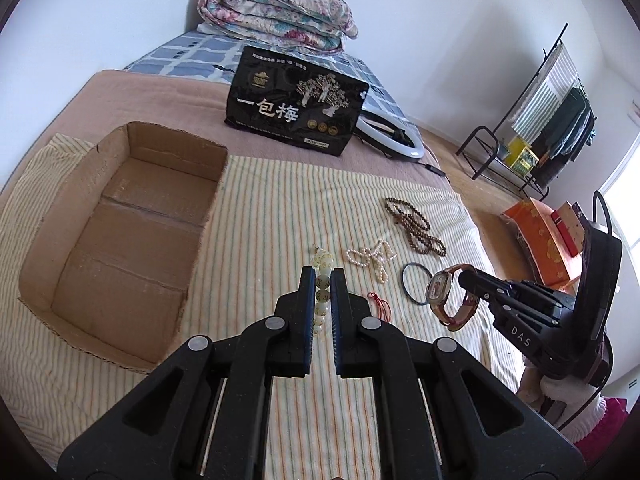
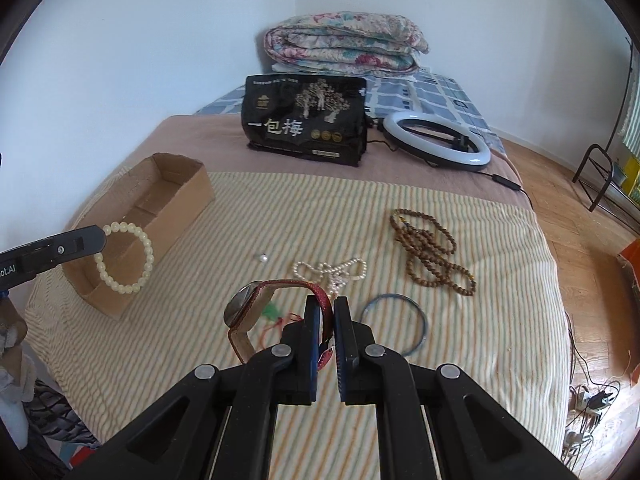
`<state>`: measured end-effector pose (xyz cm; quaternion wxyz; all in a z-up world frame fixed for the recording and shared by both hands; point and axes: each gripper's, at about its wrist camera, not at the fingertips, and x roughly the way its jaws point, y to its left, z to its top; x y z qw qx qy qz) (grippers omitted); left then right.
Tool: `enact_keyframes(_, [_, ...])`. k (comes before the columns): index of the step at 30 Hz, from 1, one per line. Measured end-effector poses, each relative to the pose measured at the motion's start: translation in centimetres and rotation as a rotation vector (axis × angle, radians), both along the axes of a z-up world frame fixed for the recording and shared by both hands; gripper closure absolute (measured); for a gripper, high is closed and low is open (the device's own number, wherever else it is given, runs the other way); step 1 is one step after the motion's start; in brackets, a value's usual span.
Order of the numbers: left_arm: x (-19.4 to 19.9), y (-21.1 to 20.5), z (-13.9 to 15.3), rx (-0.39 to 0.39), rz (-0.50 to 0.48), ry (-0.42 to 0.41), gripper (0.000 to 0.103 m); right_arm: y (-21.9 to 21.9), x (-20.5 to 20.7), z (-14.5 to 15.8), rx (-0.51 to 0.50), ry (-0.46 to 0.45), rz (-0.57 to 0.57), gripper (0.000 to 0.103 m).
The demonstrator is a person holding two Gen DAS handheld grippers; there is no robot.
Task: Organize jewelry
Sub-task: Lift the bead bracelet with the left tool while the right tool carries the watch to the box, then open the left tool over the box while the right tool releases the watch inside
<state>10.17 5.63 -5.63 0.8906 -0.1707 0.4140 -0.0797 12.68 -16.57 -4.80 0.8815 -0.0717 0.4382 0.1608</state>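
My left gripper is shut on a pale green bead bracelet and holds it above the striped cloth, right of the open cardboard box; the bracelet also shows in the right wrist view. My right gripper is shut on the strap of a red-strapped watch, lifted off the cloth; the watch shows in the left wrist view. On the cloth lie a pearl strand, brown wooden beads, a thin blue bangle, a red cord and a loose pearl.
A black snack bag and a ring light lie behind the cloth on the bed. A folded floral quilt is at the far end. A clothes rack stands on the floor at right.
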Motion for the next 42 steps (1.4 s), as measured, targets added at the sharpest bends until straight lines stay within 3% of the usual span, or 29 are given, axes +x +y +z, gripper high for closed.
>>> enact_keyframes(13, [-1.5,8.3,0.0,0.009,0.172,-0.018,0.098,9.6,0.9,0.3,0.051,-0.014,0.16,0.099])
enact_keyframes(23, [-2.7,13.3,-2.5,0.039,0.268,0.023,0.098,16.1,2.3,-0.9,0.084,-0.001,0.234,0.099])
enact_keyframes(39, [-2.7,15.7,-4.3,0.074,0.309,0.069,0.098,22.4,4.9,-4.2,0.114,0.052,0.272,0.097])
enact_keyframes(42, [-2.5,15.5,-4.5,0.086,0.308,0.075,0.098,22.6,5.1,-4.5,0.116,0.059,0.276,0.09])
